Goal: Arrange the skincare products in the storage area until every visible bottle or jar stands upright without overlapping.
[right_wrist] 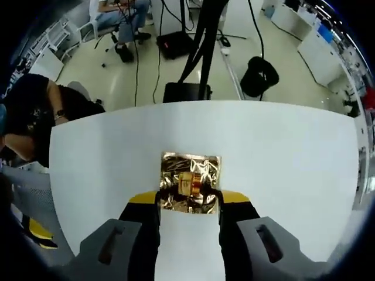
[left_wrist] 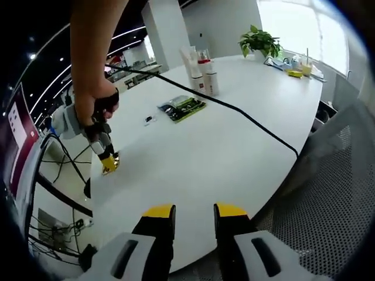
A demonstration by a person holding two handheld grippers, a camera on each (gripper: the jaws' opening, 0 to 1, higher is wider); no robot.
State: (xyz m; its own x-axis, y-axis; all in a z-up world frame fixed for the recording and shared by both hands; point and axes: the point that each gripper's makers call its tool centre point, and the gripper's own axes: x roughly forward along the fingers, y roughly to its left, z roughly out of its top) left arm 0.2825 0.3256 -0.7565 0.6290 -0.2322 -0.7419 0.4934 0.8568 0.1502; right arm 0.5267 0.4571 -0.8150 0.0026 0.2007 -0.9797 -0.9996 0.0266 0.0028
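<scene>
Several white skincare bottles stand upright in a tight group at the far end of the white table. A green packet lies flat nearer the middle, with a small dark item beside it. My left gripper hovers open over the near table edge, nothing between its jaws. A person's hand holds my right gripper tip-down at the table's left edge. In the right gripper view a crinkled gold foil sachet lies on the table, and the right gripper has its jaws pressed against the sachet's two sides.
A black cable runs diagonally across the table. A potted plant and small items sit at the far right end. Past the table edge are the floor, black cases and a seated person.
</scene>
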